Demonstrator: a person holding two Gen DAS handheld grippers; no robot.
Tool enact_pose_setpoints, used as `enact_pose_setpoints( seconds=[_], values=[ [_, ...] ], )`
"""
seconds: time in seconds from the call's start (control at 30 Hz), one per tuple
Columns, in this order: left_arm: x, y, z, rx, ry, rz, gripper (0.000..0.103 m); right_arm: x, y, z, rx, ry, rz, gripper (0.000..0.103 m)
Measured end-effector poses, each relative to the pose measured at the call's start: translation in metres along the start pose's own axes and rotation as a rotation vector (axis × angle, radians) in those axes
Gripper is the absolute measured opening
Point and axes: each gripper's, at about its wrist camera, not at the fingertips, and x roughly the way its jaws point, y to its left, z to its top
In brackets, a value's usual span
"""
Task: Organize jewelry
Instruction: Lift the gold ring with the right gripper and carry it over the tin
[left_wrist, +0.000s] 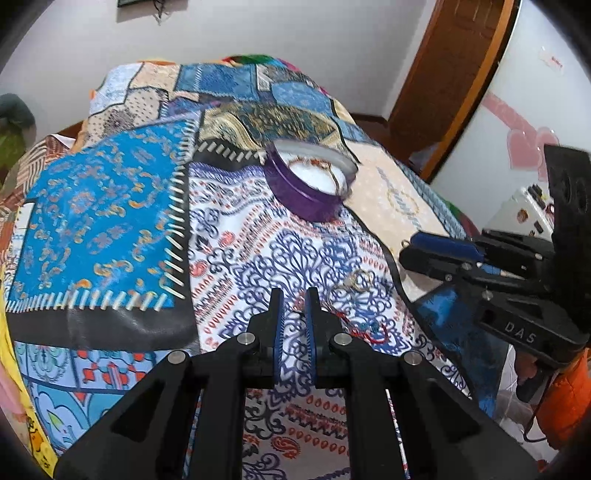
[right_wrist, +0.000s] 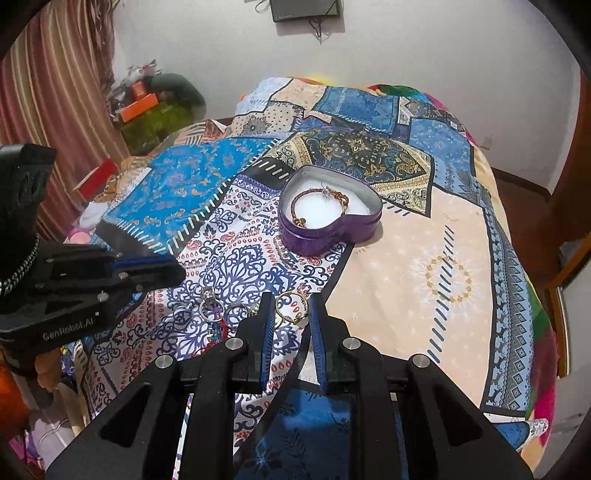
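Left hand-held gripper (left_wrist: 293, 308) fills the bottom of its own view, tilted down over the patchwork bed (left_wrist: 110, 206). Its blue pads are clenched to a thin slit, and nothing shows between them. Loose rings (left_wrist: 357, 277) and a red cord (left_wrist: 369, 330) lie on the spread just right of its tips. Further back sits a purple tin (left_wrist: 303, 192), lid off, with a bracelet (left_wrist: 314, 160) on its white lining. At the right edge, the right hand-held gripper (left_wrist: 404, 251) reaches in, and a small gold ring (left_wrist: 405, 243) pokes out at its tip.

From the right wrist, the right hand-held gripper grasps that gold ring between its pads, close above the spread. Two silvery rings and the red cord lie just to its left. The left hand-held gripper comes in from the left edge, its pads pressed together. The heart-shaped tin stands well beyond, open, with the bracelet curled inside.
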Motion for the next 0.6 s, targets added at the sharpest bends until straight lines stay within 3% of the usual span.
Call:
enact_pose_setpoints(
  seconds=[0.2,0.5,0.6],
  values=[
    [0.014,-0.005,0.001,0.006,0.034,0.000,0.021,0.002,-0.004,-0.003,0.013,0.008,0.007,0.017],
    [0.028,0.001,0.003,-0.023,0.045,0.000,0.021,0.004,-0.007,-0.007,0.019,0.020,0.011,0.017],
    [0.026,0.001,0.004,-0.016,0.029,-0.019,0.012,0.005,-0.007,-0.008,0.018,0.022,0.013,0.017]
  ],
)
